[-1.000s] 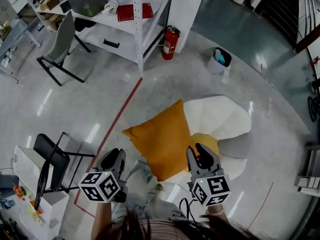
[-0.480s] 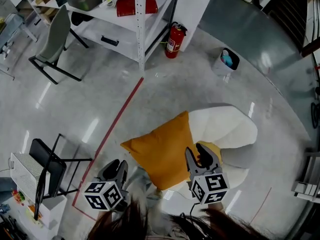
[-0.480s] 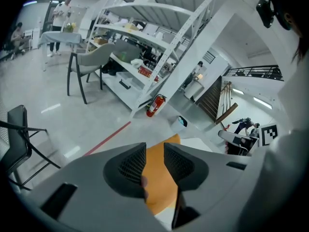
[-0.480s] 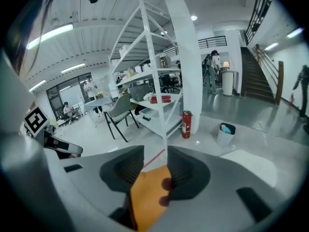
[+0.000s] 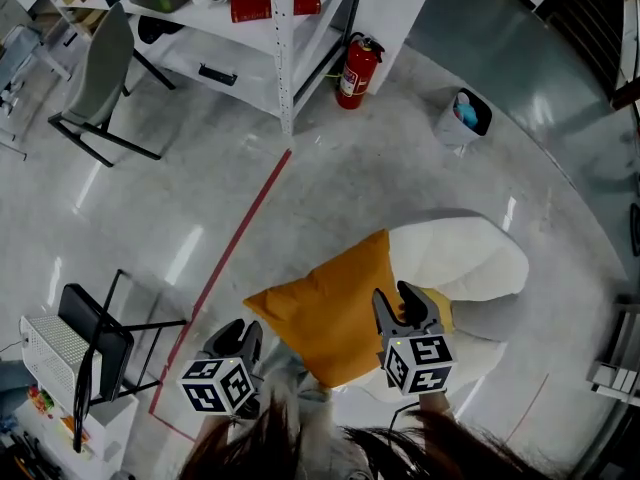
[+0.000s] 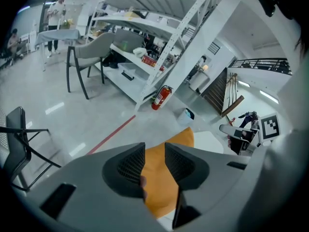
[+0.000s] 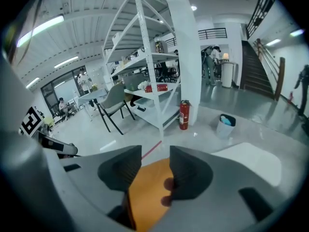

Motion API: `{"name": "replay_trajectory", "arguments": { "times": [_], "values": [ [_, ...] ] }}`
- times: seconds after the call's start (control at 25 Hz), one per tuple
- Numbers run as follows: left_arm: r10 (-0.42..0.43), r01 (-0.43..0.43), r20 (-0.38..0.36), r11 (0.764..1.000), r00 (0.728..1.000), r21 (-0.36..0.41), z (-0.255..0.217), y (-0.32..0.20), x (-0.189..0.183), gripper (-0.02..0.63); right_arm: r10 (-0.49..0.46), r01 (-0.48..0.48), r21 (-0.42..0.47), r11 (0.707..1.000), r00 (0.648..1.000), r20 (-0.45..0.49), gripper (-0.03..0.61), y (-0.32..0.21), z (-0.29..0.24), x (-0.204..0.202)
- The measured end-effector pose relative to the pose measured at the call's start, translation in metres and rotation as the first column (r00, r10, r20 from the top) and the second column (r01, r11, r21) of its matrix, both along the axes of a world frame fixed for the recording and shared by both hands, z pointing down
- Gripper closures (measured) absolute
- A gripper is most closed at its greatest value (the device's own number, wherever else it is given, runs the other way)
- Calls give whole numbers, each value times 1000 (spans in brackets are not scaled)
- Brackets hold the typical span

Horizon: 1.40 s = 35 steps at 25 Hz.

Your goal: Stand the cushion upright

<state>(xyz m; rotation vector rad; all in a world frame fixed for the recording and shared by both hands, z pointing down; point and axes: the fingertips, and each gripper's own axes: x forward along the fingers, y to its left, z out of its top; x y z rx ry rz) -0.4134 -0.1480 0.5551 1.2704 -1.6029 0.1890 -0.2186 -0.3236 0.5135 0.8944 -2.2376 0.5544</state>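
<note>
In the middle of the head view, an orange cushion (image 5: 335,313), set like a diamond with one corner toward the top. Resting with its right side on a low white seat (image 5: 470,258) and its left side out over the grey floor (image 5: 400,178). Not possible to tell whether lying flat or leaning.

At the lower left corner of the cushion, the left gripper (image 5: 240,330), pointing down and forward. Opening at this moment, with a medium gap. Through that gap in the left gripper view (image 6: 154,151), only the orange cloth (image 6: 161,187) farther on, with no pad pressing on it. Not clear whether touching the cushion or just beside it.

Over the right edge of the cushion, the right gripper (image 5: 396,298), also tilted down. Opening too, a little wider than the other. In the right gripper view (image 7: 155,161), the cushion (image 7: 147,192) showing between and below the pads, not squeezed by them.

Farther off on the floor, a red line (image 5: 240,238) running from the lower left up to a white shelf (image 5: 280,28). Beside the shelf, a red extinguisher (image 5: 357,58). To the right of that, a small bin (image 5: 462,118). At the upper left a grey chair (image 5: 95,68), at the lower left a black chair (image 5: 95,338).
</note>
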Motion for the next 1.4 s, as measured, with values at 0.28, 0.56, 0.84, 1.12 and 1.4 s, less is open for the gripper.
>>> {"name": "replay_trajectory", "arguments": {
  "times": [0.28, 0.56, 0.84, 1.12, 1.4],
  "values": [
    [-3, 1, -36, 998, 999, -56, 34, -4, -4, 490, 37, -38, -36, 999, 999, -36, 387, -16, 36, 0],
    [-1, -12, -104, 992, 995, -126, 74, 4, -1, 471, 71, -77, -78, 994, 994, -77, 365, -30, 75, 2],
    [-53, 25, -189, 989, 981, -146, 104, 1, 1, 430, 84, -95, -110, 989, 991, -99, 330, -44, 107, 4],
    [-77, 38, -225, 984, 971, -172, 126, -1, 1, 405, 84, -100, -147, 984, 990, -115, 308, -57, 137, 6],
    [-88, 25, -274, 974, 958, -224, 151, 0, 11, 382, 70, -103, -212, 972, 985, -155, 288, -61, 169, 10]
  ]
}}
